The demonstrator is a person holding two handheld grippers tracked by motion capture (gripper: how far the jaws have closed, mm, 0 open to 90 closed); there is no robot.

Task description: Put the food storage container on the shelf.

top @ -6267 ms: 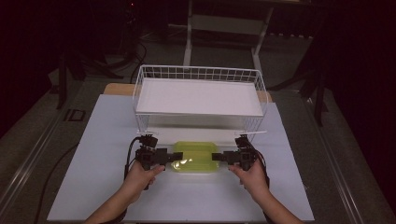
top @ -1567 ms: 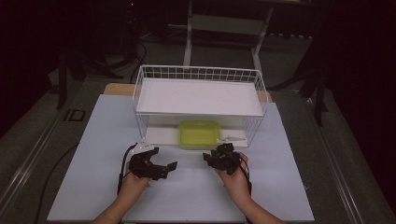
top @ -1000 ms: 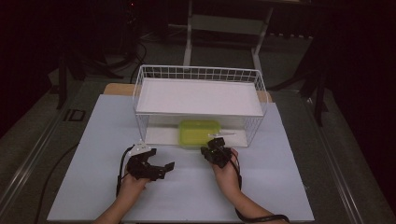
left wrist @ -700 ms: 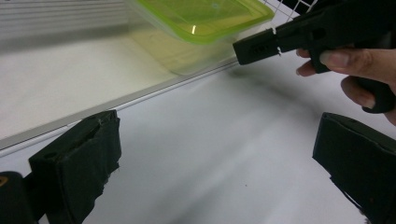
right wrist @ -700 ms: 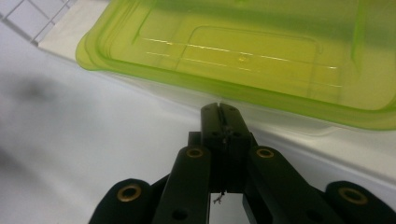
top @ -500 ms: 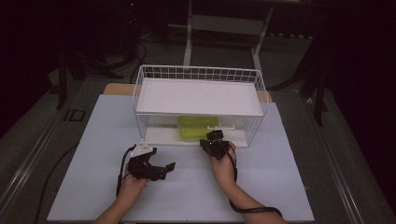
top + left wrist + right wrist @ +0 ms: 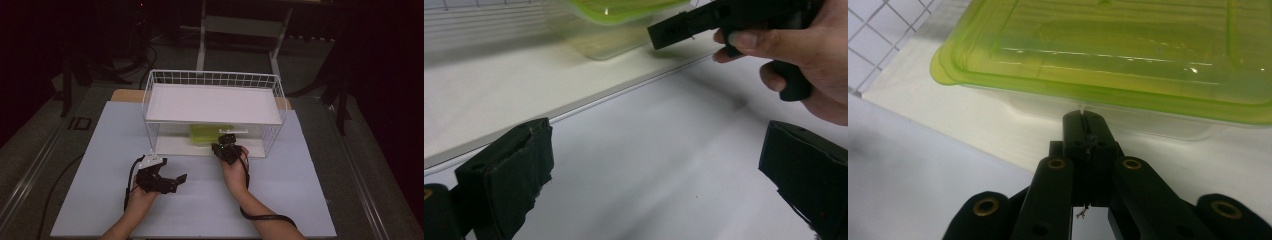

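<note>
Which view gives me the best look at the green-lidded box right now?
The right gripper view: the box fills the upper frame, lid and clear wall sharp, right tool shut at its side. The left gripper view catches one corner. The high view shows it small, under the rack shelf.

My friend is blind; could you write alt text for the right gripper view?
A black gripper with its jaws shut points its tip at the side of a clear food container with a lime-green lid, which sits on a white shelf board.
</note>
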